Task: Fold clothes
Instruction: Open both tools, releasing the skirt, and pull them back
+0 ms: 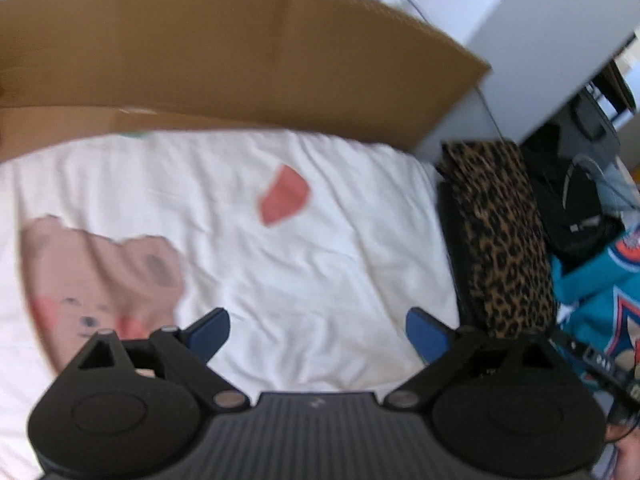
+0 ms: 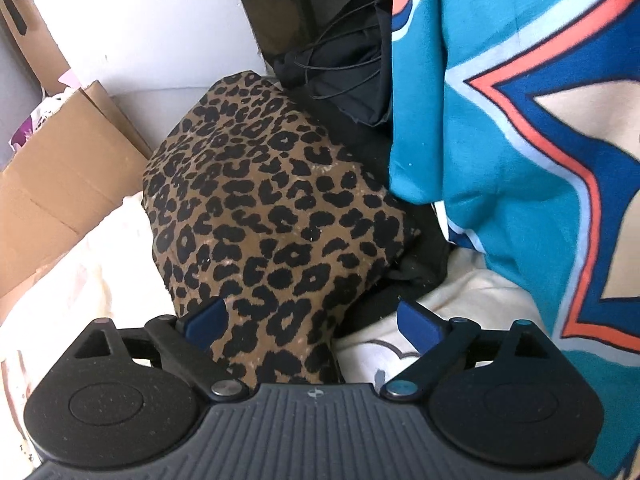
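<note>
A white sheet [image 1: 320, 240] covers the surface; behind it stands a cardboard box [image 1: 240, 52], the leopard-print garment [image 2: 272, 208] lying folded beside it. The left gripper [image 1: 318, 336] and right gripper [image 2: 310, 324] both gape wide, empty.

White sheet [image 1: 312, 264] with bear print [image 1: 100, 280] covers bed. Cardboard box [image 1: 240, 52] along far edge; white wall [image 2: 132, 20] behind. Daylight, soft.

On your bed sheet [image 1: 312, 248] the folded leopard garment [image 1: 500, 248] lies along the right edge atop a dark garment [image 2: 416, 268], the cardboard box [image 1: 224, 56] stands along the far edge, and the jersey [image 2: 520, 128] hangs right of the leopard garment.
</note>
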`<action>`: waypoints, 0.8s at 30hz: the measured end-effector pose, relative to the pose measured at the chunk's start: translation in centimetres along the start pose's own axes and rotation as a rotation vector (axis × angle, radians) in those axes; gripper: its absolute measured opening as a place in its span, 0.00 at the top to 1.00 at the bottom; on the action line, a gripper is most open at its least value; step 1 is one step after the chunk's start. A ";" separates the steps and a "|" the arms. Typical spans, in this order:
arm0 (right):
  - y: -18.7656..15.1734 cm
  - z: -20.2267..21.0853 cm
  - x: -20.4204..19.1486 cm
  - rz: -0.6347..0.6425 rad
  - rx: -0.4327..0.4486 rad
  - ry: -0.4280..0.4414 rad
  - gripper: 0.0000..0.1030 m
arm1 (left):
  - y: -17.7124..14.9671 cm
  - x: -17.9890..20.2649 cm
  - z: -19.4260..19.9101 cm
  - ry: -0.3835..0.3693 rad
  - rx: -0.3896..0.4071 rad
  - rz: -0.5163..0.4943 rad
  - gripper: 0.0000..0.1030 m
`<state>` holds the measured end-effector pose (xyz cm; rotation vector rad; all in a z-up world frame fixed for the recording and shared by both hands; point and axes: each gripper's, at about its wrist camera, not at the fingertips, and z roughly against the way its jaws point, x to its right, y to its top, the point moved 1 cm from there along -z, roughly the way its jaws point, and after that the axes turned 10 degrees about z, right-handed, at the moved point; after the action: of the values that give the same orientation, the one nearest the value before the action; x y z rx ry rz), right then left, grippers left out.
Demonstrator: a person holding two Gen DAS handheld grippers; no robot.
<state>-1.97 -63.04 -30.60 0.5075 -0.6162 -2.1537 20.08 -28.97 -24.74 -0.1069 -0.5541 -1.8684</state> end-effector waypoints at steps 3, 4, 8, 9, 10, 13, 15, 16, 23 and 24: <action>0.8 1.1 -0.4 0.012 -0.017 0.001 0.05 | 0.9 -0.5 2.7 0.024 0.032 -0.005 0.06; 1.2 1.4 -0.6 0.012 -0.022 0.002 0.04 | 1.2 -0.7 3.6 0.031 0.043 -0.007 0.05; 3.6 2.8 -1.8 0.000 -0.030 0.010 0.03 | 2.2 -1.7 6.8 0.077 0.065 0.023 0.04; 4.3 3.2 -2.3 0.003 -0.027 0.012 0.03 | 2.3 -1.9 7.5 0.078 0.070 0.034 0.04; 4.9 3.7 -2.7 0.006 -0.024 0.015 0.03 | 2.5 -2.1 8.3 0.079 0.075 0.043 0.03; 6.7 5.2 -4.2 0.008 -0.021 0.025 0.03 | 2.8 -2.6 10.8 0.083 0.090 0.063 0.01; 7.7 6.3 -5.1 -0.004 -0.032 0.045 0.03 | 2.8 -2.9 12.2 0.100 0.098 0.072 0.01; 8.1 7.0 -5.5 -0.013 -0.038 0.047 0.03 | 2.8 -3.1 13.0 0.111 0.101 0.082 0.01; 10.4 12.5 -7.7 -0.043 -0.061 0.042 0.01 | 2.9 -4.8 18.8 0.124 0.140 0.194 0.00; 10.6 13.3 -8.1 -0.039 -0.065 0.040 0.01 | 2.9 -4.8 19.7 0.118 0.146 0.206 0.00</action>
<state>1.90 -59.00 -12.59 0.5302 -0.5164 -2.1873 20.68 -17.18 -7.99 0.0413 -0.5743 -1.6180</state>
